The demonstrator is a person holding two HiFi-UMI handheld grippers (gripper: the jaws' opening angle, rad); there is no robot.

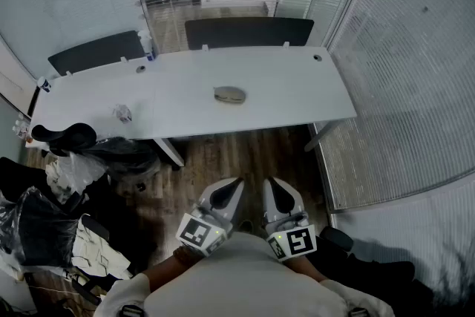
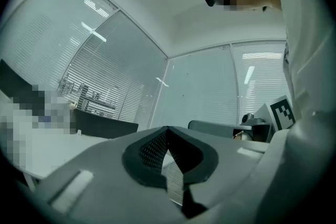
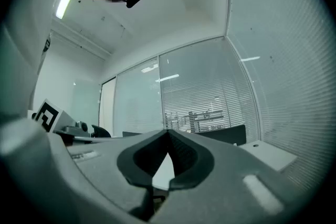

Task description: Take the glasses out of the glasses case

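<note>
A long white table (image 1: pixel 297 85) stands ahead of both grippers, across a strip of wooden floor (image 1: pixel 215 159). The room is a small glass-walled office: slatted blinds hang behind the panes beyond the table and along the wall on the right gripper's side. Two black chair backs (image 1: pixel 245 32) show past the table's far edge.

The left gripper (image 1: pixel 226 188) and the right gripper (image 1: pixel 276 188) are held side by side close to the person's body, pointing level toward the table and well short of its near edge. Each has its jaws pressed together with nothing between them. The floor between the grippers and the table is open, and the table's white legs (image 1: pixel 169 152) slant down beneath its near edge. Off to the left gripper's side the floor is crowded with a black office chair (image 1: pixel 63 136), dark bags and pale cloth (image 1: pixel 93 249).

The glasses case (image 1: pixel 229 94), a grey oval, lies closed near the middle of the tabletop, straight ahead of the grippers and apart from both. With the lid down I cannot see what is inside. Further toward the left gripper's side, a small crumpled clear thing (image 1: pixel 122 113) sits near the table's front edge, and a small bottle (image 1: pixel 148 48) stands at the far edge. Bare tabletop surrounds the case on every side.
</note>
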